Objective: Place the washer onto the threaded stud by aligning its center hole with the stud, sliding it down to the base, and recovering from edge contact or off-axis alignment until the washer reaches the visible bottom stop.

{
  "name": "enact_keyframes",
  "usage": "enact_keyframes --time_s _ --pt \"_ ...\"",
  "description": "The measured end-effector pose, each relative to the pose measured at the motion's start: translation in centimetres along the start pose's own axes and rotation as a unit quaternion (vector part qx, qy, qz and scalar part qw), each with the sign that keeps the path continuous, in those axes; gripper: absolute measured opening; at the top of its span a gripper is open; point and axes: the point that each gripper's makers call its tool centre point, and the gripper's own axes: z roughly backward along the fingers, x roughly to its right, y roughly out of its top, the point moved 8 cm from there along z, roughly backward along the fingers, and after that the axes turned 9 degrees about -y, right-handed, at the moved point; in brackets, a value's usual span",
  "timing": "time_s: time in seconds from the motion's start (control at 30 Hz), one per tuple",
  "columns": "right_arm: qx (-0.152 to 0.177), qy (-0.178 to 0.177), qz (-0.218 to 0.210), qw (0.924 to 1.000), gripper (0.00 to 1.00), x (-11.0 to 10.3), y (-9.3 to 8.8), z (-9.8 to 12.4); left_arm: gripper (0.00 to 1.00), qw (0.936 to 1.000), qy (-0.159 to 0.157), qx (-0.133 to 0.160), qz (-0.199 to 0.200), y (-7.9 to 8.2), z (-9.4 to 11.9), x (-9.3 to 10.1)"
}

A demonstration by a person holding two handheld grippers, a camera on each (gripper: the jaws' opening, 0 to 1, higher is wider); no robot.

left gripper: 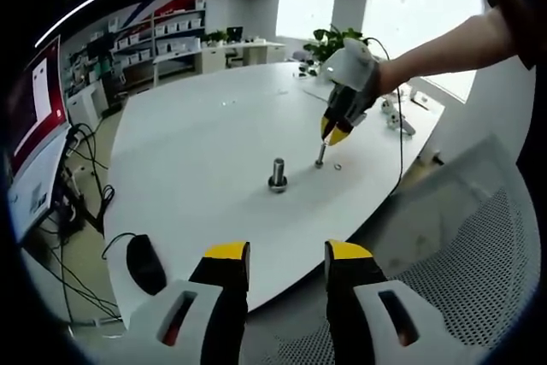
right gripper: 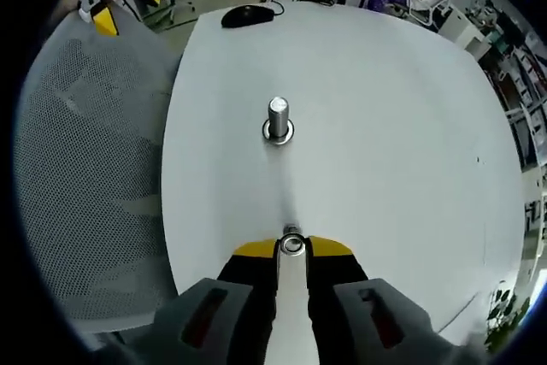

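On the white table point(right gripper: 385, 126), right tongs point(right gripper: 292, 250) grip a stud point(right gripper: 292, 244); left tongs point(left gripper: 286, 254) gape.

No legible txt, labels or nos. anywhere.

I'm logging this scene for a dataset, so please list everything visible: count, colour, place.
Table: one, white, under everything.
Threaded stud: one, silver, upright mid-table, ring at its base.
Small bolt: one, silver, upright under the right gripper's tips.
Washer: one, silver, flat beside that bolt.
Mouse: one, black, table edge.
Mesh chair: one, grey-white, beside the table.
Plant: one, green, by the window.
Left gripper: yellow-tipped, open, off the table.
Right gripper: yellow-tipped, closed around the bolt.
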Motion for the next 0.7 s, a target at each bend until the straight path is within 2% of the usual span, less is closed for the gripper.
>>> enact_keyframes --time_s 0.43,0.7 --pt "-0.007 0.004 0.012 0.9999 0.14 -0.07 0.46 -0.45 0.33 1.0000 0.001 0.001 0.001 0.02 0.01 -0.02" --pt "-0.017 0.008 0.022 0.9996 0.14 -0.11 0.11 -0.98 0.33 1.0000 0.002 0.001 0.001 0.00 0.01 -0.11"
